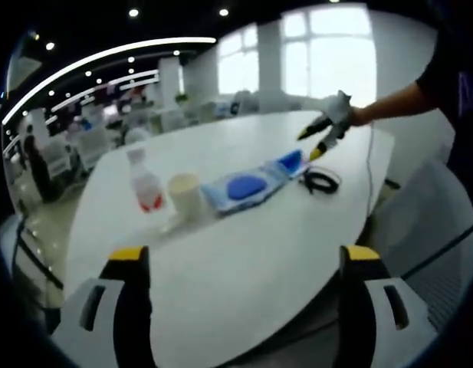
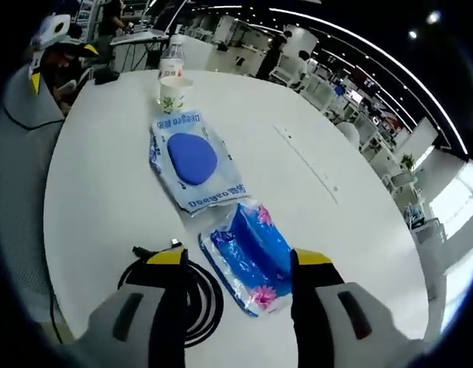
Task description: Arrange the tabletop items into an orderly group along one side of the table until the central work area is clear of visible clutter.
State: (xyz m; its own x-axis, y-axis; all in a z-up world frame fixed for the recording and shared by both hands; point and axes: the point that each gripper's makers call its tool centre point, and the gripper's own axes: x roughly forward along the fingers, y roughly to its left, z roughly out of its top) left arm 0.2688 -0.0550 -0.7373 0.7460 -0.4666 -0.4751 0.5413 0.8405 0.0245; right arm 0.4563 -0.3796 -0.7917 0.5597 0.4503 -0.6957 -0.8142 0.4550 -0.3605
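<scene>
Several items lie in a row on the white oval table (image 1: 244,291): a clear bottle (image 1: 146,184) with a red label, a paper cup (image 1: 185,195), a flat white-and-blue wipes packet (image 1: 244,188), a blue tissue pack (image 1: 290,162) and a coiled black cable (image 1: 320,182). My left gripper (image 1: 244,257) hovers open at the near edge, well short of them. My right gripper (image 2: 240,261) is open, its jaws standing either side of the tissue pack (image 2: 251,253) without closing on it. The cable (image 2: 202,299) lies partly under its left jaw. Farther on are the packet (image 2: 192,161), cup (image 2: 173,93) and bottle (image 2: 171,57).
A gloved hand and bare forearm (image 1: 389,103) hold the right gripper (image 1: 313,144) from the table's far right. Office desks and chairs (image 1: 83,146) stand behind the table. A grey chair (image 1: 435,199) stands at the right edge. Bare tabletop (image 2: 336,138) stretches beside the items.
</scene>
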